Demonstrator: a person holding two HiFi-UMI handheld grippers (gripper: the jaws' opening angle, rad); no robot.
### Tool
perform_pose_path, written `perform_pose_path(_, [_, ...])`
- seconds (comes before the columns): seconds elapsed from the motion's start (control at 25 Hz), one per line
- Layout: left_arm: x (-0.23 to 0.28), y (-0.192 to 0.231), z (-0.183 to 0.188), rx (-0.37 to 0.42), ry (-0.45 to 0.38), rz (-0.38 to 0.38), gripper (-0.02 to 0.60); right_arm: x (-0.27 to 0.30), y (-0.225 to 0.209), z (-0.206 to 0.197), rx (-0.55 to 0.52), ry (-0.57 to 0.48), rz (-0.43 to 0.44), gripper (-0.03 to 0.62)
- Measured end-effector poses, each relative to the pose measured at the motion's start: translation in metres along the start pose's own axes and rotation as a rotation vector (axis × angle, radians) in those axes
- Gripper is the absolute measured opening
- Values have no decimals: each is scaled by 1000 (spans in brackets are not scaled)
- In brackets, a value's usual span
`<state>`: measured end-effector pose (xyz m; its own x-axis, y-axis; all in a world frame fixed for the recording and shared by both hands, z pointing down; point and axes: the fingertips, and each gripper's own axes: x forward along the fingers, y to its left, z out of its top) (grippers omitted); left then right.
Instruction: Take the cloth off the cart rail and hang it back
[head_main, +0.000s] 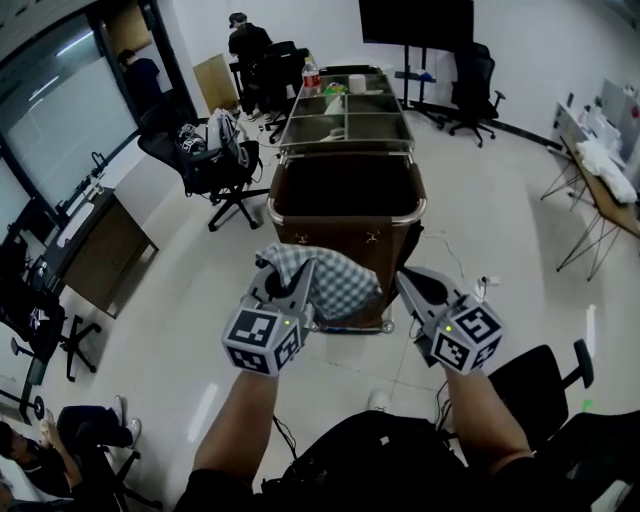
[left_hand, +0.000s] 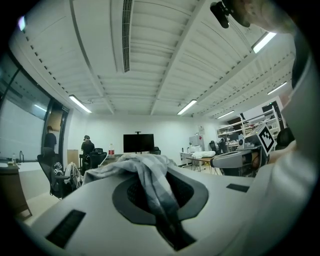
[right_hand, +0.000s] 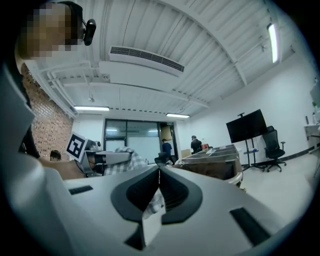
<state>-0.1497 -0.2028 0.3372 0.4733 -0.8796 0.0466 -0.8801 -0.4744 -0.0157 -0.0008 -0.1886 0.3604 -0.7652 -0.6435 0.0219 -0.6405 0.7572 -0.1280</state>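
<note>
The checked cloth (head_main: 335, 283) hangs in the air in front of the cart (head_main: 300, 180), off its chrome rail (head_main: 345, 219). My left gripper (head_main: 298, 272) is shut on the cloth's left part, and the cloth (left_hand: 152, 182) is draped over its jaws, hiding the tips. My right gripper (head_main: 403, 276) is level with it at the right. It is shut (right_hand: 159, 171), with a small corner of the cloth (right_hand: 155, 202) pinched between its pads. Both grippers point level towards the cart. The cloth is bunched between them.
The cart carries a brown bag (head_main: 345, 190) and metal trays (head_main: 345, 115) behind it. An office chair with a backpack (head_main: 215, 155) stands at the left, a desk (head_main: 100, 245) further left. A folding table (head_main: 600, 180) is at the right, a black chair (head_main: 540, 375) near my right arm. People stand at the back.
</note>
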Motion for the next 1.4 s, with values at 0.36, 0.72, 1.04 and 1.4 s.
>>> perform_pose_path(0.36, [94,28,55,55,-74,63,26,18,-75,22,-29,-9,36,20])
perform_pose_path(0.72, [172,39,90,74,-138,97,26,27,-136,19,-47,4,52,20])
perform_pose_path(1.04, [196,57,131,107,-193,105,26,41,-154,26,-38,-6,55,20])
perform_pose_path(1.4, [228,63,81,48,-88,76,26,60,-159,29,-22,0,39,20])
